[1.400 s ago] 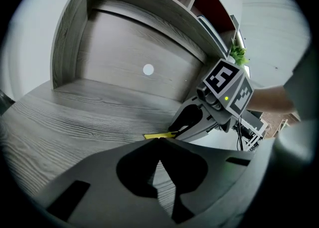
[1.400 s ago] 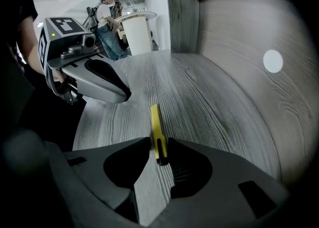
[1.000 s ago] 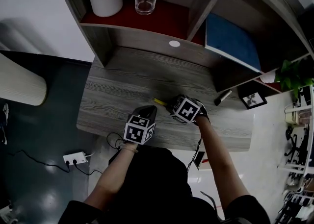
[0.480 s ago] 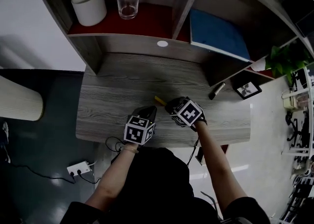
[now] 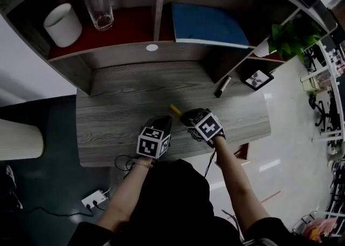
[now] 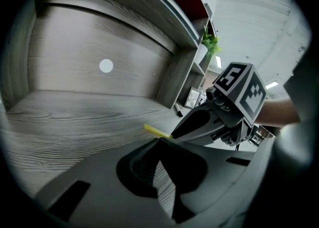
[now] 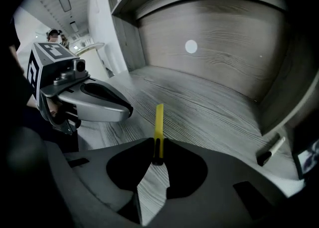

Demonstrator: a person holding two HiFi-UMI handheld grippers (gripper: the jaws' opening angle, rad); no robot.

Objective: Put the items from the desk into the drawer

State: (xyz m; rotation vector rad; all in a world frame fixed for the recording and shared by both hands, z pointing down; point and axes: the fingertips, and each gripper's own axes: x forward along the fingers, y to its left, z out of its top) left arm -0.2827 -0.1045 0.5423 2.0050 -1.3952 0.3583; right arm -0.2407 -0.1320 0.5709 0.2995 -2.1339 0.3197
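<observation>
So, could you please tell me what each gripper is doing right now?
Left gripper: closed, empty.
Right gripper: closed on the yellow stick.

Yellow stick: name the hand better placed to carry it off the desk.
Right. The right tongs are shut on the stick; the left tongs are shut and empty beside them.

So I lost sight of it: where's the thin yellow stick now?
In the right gripper view, the thin yellow stick is clamped in the jaws of the right gripper, pointing out over the grey wood-grain desk, close to the left gripper.
</observation>
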